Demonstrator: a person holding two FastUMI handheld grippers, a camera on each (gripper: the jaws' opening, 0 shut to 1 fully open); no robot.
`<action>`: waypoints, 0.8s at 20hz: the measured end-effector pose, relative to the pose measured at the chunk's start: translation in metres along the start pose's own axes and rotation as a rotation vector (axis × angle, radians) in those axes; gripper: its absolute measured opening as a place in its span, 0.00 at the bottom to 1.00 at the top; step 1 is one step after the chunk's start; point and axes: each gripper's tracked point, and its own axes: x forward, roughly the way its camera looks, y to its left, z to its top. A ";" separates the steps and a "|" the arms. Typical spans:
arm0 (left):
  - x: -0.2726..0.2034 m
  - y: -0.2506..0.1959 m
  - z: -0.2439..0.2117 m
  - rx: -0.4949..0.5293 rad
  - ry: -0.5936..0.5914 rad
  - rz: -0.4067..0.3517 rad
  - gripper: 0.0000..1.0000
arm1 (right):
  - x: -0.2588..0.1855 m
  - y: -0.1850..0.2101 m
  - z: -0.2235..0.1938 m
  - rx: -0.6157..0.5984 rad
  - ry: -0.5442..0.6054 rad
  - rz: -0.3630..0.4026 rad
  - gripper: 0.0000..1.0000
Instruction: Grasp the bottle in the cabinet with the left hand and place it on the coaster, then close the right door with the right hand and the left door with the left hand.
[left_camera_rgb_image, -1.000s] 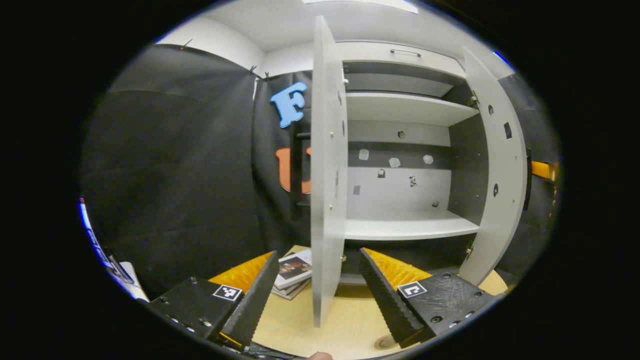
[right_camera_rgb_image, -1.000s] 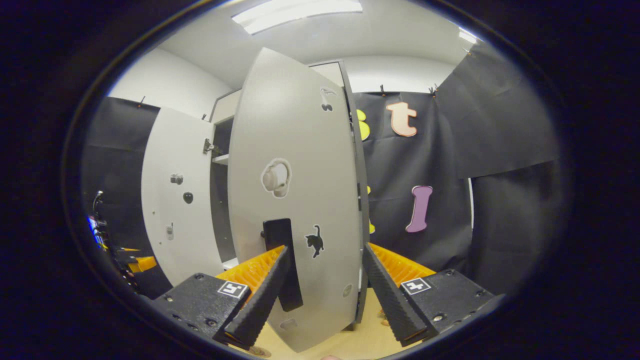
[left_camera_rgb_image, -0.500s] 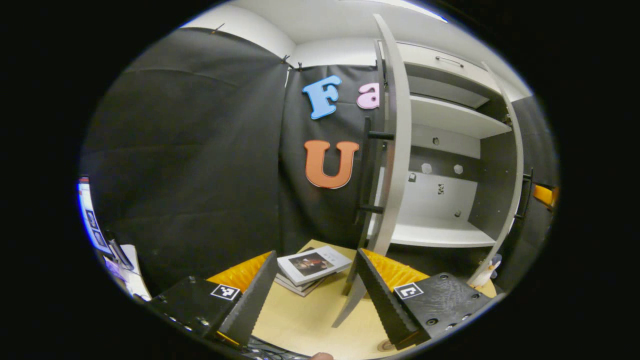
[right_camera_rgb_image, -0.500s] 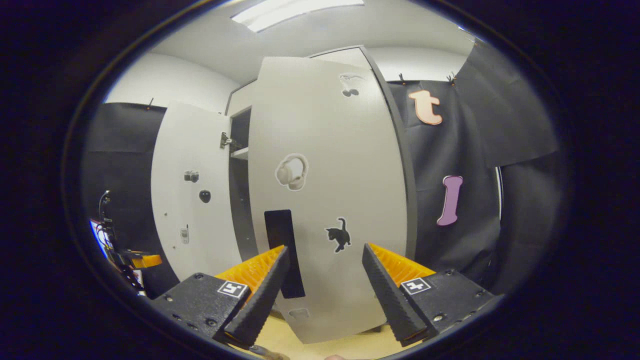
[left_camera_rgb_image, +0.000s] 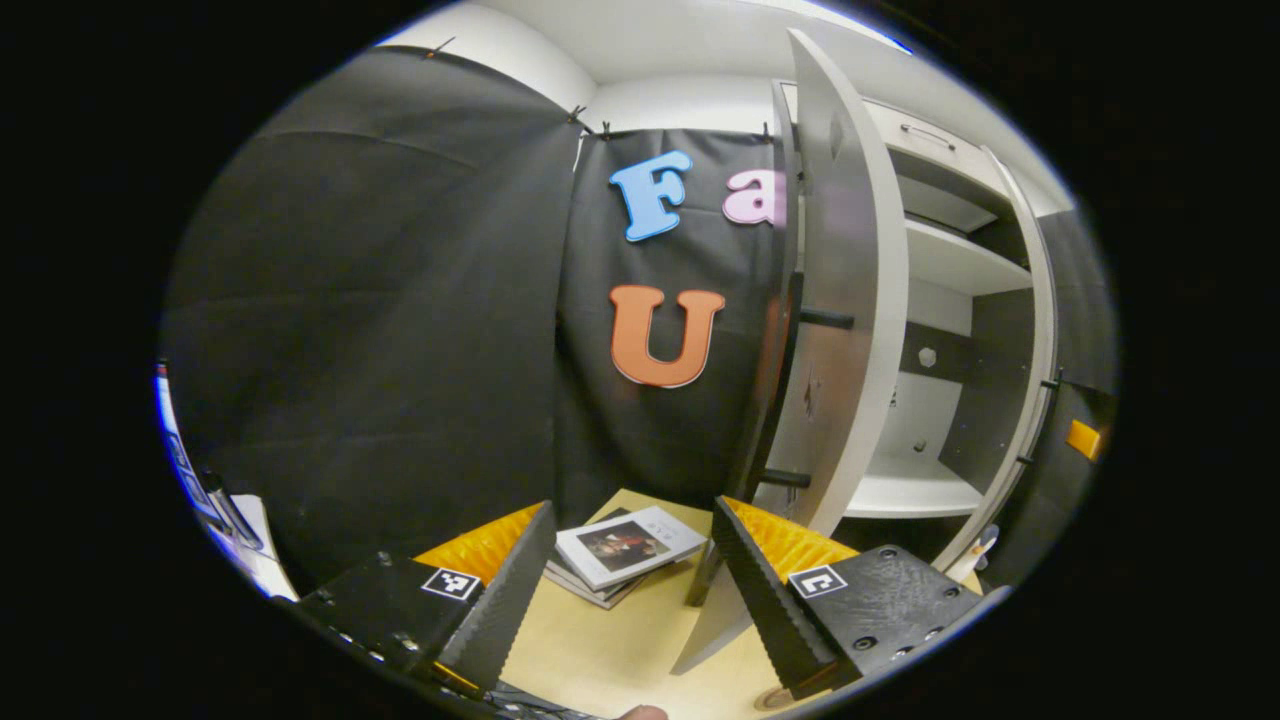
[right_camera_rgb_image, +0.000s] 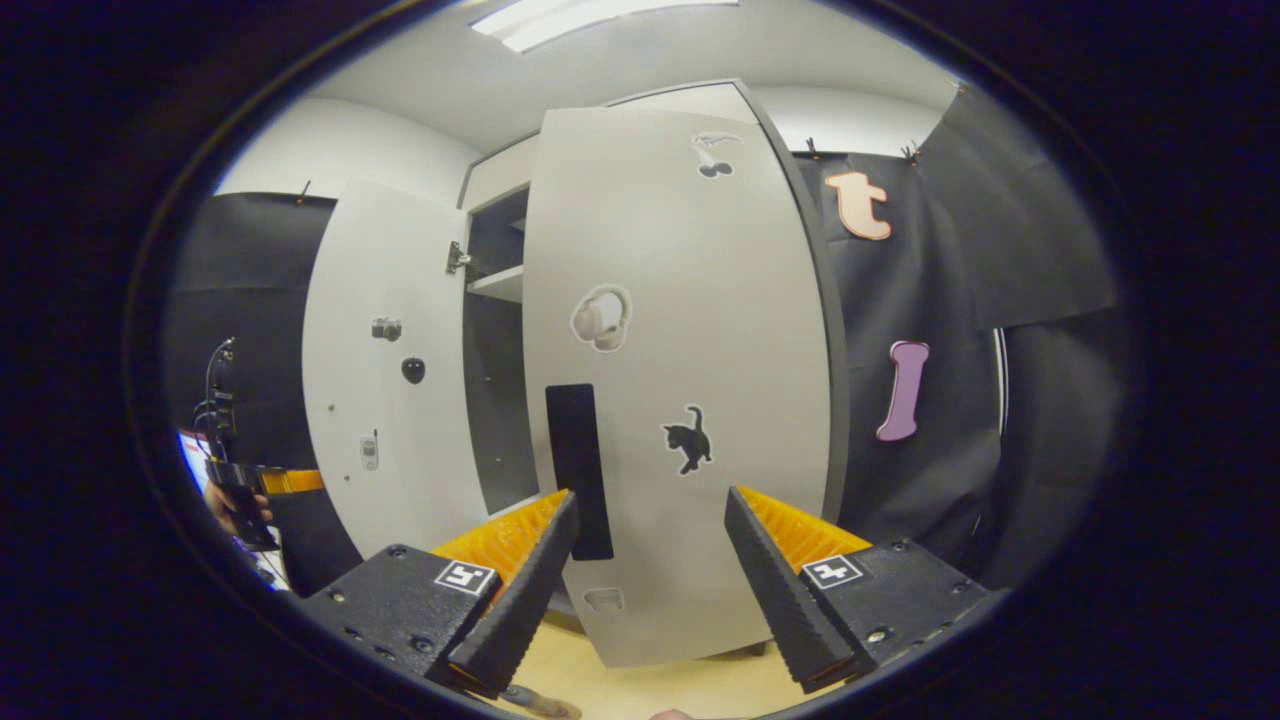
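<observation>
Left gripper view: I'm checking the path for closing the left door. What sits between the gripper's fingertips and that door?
Bare tabletop separates left gripper from left door; books lie beyond.

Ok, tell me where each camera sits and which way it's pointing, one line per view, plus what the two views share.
Left gripper view: rides the left gripper, open, low over the wooden table, facing the booth wall and the left door's outer face and edge; books lie ahead.
Right gripper view: rides the right gripper, open, facing the right door's stickered front and black handle; a hand holding the other gripper shows at far left.
Shared: the cabinet, both doors ajar, and its shelf.
</observation>
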 end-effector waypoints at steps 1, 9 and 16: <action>0.002 -0.003 0.003 0.003 0.000 -0.012 1.00 | -0.003 -0.004 -0.002 0.010 0.001 -0.011 0.97; 0.014 -0.008 0.016 0.086 -0.015 -0.014 1.00 | -0.030 -0.032 -0.011 0.034 0.011 -0.072 0.97; 0.013 -0.015 0.014 0.057 0.008 -0.063 0.95 | -0.033 -0.035 -0.022 0.052 0.037 -0.067 0.97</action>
